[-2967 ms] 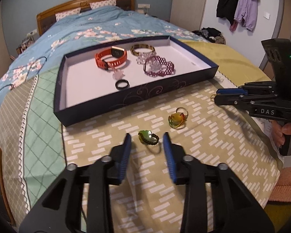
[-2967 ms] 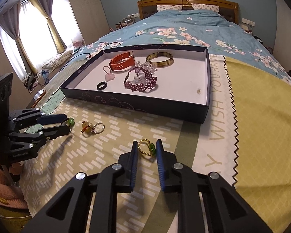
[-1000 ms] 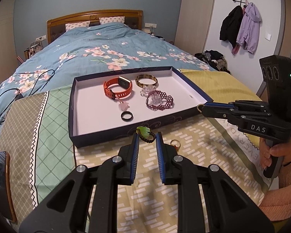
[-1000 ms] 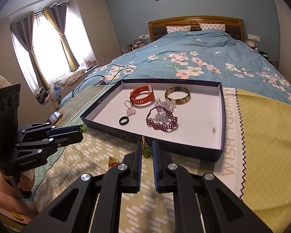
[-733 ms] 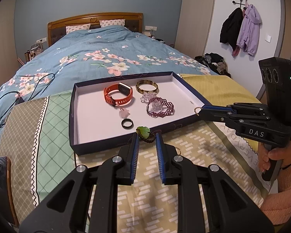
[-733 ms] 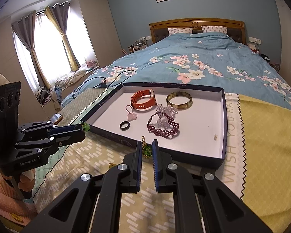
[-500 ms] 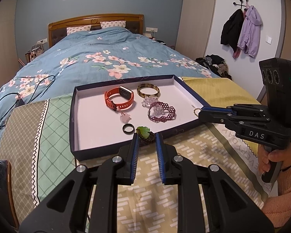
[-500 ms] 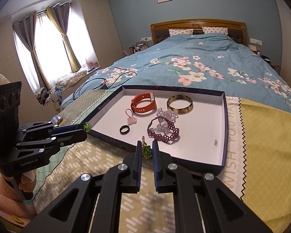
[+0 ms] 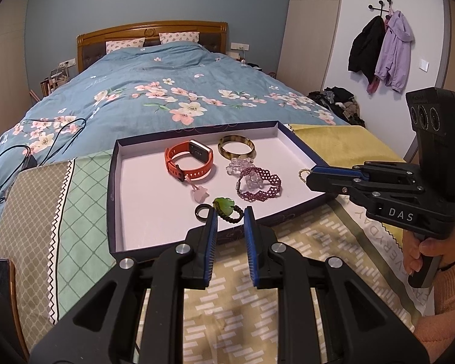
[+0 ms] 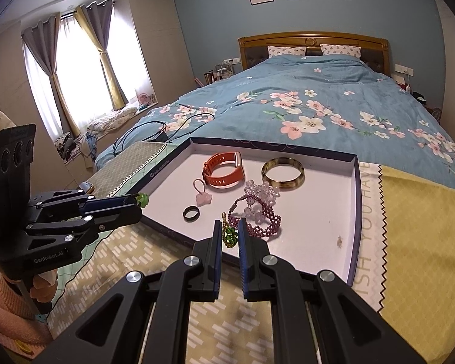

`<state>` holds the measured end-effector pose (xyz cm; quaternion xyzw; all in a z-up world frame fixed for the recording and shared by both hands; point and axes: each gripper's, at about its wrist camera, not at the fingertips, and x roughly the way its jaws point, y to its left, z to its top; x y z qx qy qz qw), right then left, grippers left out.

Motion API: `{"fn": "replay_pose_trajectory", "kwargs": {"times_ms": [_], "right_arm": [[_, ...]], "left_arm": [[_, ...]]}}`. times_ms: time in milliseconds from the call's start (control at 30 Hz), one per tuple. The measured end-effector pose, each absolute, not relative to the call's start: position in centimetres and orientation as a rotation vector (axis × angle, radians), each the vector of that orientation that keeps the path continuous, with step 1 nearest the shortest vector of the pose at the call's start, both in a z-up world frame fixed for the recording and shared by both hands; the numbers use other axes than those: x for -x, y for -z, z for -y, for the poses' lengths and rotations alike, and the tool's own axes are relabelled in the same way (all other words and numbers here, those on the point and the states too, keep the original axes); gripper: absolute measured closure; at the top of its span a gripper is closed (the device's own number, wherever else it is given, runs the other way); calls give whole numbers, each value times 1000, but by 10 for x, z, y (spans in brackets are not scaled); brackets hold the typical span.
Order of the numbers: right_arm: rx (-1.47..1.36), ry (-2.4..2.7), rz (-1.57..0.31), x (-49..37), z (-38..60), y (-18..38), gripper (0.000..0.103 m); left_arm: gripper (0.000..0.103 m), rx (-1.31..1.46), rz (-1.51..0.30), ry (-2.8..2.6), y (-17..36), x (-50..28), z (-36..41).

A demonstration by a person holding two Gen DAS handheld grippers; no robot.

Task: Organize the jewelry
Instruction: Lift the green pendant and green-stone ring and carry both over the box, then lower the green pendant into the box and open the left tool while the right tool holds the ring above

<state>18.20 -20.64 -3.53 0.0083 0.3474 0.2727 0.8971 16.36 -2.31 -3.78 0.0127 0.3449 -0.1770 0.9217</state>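
Jewelry is mostly sitting in the shallow dark tray (image 9: 113, 182) on the bed: 1 orange watch (image 9: 188, 162), 1 amber bangle (image 9: 236, 150), 1 purple beaded bracelet (image 9: 259, 183), 1 clear bead cluster (image 9: 239, 164), 1 pink charm (image 9: 199, 194) and 1 black ring (image 9: 202, 211). That part is looking done. 2 pieces are in the air, not yet set down. The left gripper (image 9: 230, 216) is clenching a green pendant on a dark cord (image 9: 226, 207) over the tray's near edge, and the right gripper (image 10: 229, 234) is pinching a small green and gold beaded ring (image 10: 229, 233) just above the near wall. I would guess both are about to be dropped in; whether anything is lying on the cloth behind the grippers I cannot tell.

The tray is resting on a patterned cloth (image 9: 257, 300) spread over a bed with a blue floral duvet (image 9: 166, 91). Curtains (image 10: 42, 69) are framing a bright window, 3 prints are hanging on the blue wall, and coats (image 9: 382, 48) are hanging on hooks.
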Motion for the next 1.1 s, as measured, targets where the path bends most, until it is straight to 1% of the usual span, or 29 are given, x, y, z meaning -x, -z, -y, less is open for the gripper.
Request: {"fn": "replay_pose_trajectory", "kwargs": {"times_ms": [733,1100], "right_arm": [[-25,-583,-750,-203,198,43,94],[-22,-582,-769,-212,194,49,94]], "left_arm": [[85,-14,-712,355,37,-178,24],[85,-8,-736,340,48,-194,23]]}}
